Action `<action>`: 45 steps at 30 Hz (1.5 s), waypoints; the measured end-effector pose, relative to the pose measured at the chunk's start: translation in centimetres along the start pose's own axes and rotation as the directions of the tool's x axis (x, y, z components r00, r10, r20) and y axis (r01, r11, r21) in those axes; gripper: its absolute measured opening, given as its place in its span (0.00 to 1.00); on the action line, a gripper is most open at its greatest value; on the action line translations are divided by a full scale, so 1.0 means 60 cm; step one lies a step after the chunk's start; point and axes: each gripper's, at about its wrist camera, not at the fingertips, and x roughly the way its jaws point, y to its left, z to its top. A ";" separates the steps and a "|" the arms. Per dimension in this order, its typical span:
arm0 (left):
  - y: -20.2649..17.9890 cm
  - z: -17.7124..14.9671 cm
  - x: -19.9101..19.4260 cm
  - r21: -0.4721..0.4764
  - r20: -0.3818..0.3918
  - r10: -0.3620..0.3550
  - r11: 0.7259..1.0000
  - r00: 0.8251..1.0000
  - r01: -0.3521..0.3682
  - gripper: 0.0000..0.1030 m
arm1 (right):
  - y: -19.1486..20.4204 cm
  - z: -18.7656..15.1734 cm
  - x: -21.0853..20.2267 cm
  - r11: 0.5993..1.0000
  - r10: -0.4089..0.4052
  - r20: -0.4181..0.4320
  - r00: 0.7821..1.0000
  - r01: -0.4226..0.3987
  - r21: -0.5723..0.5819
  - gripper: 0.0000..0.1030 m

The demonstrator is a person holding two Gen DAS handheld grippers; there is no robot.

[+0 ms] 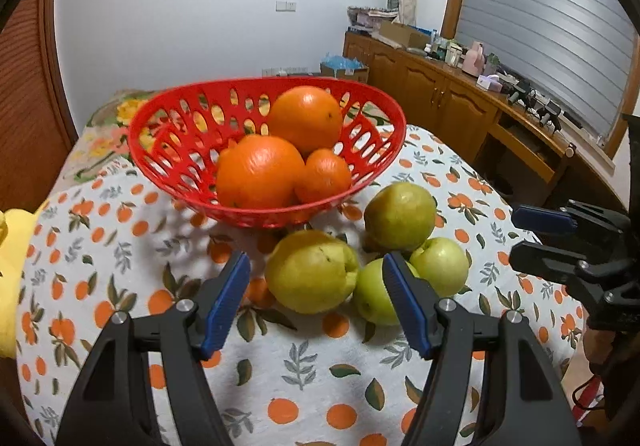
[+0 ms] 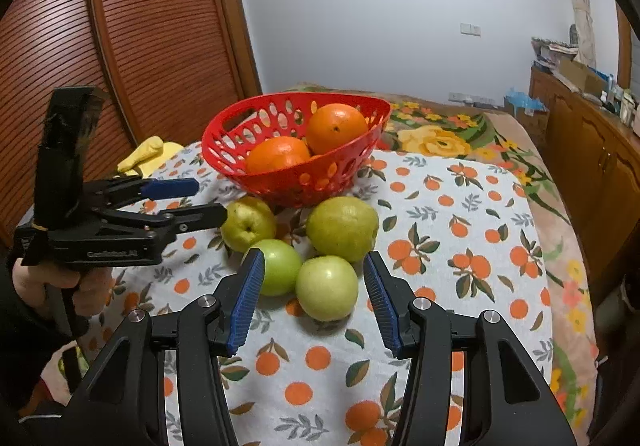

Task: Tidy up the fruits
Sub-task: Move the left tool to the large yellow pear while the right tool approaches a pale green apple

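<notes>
A red perforated basket (image 1: 168,166) (image 2: 224,150) holds three oranges (image 1: 260,172) (image 2: 338,128). In front of it on the tablecloth lie two yellow-green pears (image 1: 312,272) (image 2: 342,228) and two green apples (image 1: 440,266) (image 2: 326,288), bunched together. My left gripper (image 1: 316,278) is open, just short of the nearest pear. It shows from the side in the right wrist view (image 2: 208,202), near the left pear (image 2: 248,222). My right gripper (image 2: 314,274) is open, its fingers either side of the nearest apple. It shows at the right edge of the left wrist view (image 1: 516,234).
The table has an orange-print cloth (image 1: 304,366) (image 2: 460,206) over a floral blanket (image 2: 440,138). A yellow cloth (image 1: 12,266) (image 2: 148,154) lies at the left edge. Wooden cabinets (image 1: 440,94) with clutter stand at the right, a slatted wooden door (image 2: 120,46) at the left.
</notes>
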 end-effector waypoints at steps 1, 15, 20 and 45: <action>0.003 -0.002 0.004 -0.009 -0.003 -0.012 1.000 1.000 0.012 0.66 | 0.000 -0.001 0.000 1.000 -0.002 -0.001 1.000 0.002 0.001 0.51; 0.012 0.007 0.068 -0.056 -0.080 -0.030 0.998 0.996 0.026 0.66 | -0.008 -0.010 0.009 1.000 -0.006 -0.012 1.000 0.007 0.015 0.51; 0.015 0.005 0.080 -0.065 -0.090 -0.020 0.998 0.996 0.014 0.66 | -0.009 -0.012 0.012 1.000 -0.005 -0.015 1.000 0.005 0.017 0.51; 0.026 -0.007 0.077 -0.091 -0.081 -0.012 0.996 0.997 0.005 0.66 | -0.021 -0.025 0.043 0.998 -0.011 -0.051 0.999 0.014 0.055 0.51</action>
